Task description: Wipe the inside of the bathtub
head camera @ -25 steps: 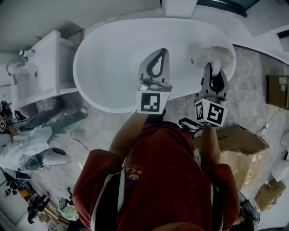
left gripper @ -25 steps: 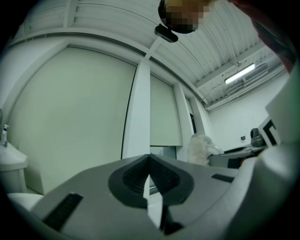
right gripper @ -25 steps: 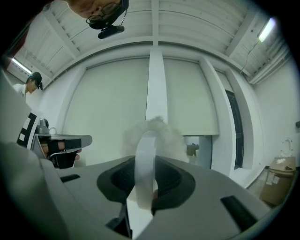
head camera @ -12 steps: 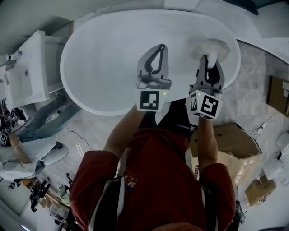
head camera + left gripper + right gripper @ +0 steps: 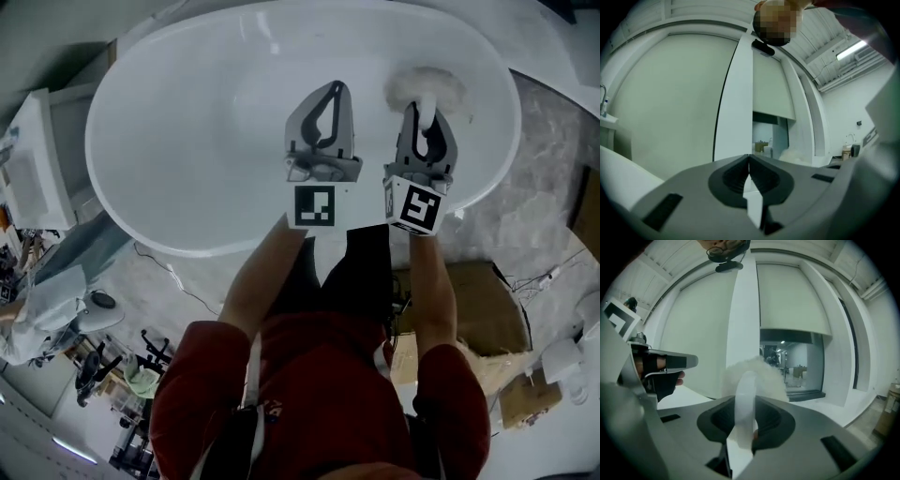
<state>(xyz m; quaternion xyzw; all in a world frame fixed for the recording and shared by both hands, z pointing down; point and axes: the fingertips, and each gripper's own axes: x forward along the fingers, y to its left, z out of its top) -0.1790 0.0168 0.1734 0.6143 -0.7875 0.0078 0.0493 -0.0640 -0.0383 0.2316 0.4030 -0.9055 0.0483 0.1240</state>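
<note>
Glossy white bathtub (image 5: 169, 141) below; right tool (image 5: 424, 112) grips fluffy duster (image 5: 427, 84) by its handle, underside hidden; left tool (image 5: 332, 89) closed, jaws together.

place: workshop-like hall | signs: freestanding bathtub (image 5: 187, 141), cardboard box (image 5: 469, 309) on floor (image 5: 553, 169), strip light (image 5: 851, 48) under ribbed roof (image 5: 820, 42)

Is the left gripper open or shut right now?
Shut: the left gripper's fingers meet at their tips, with nothing between them.
</note>
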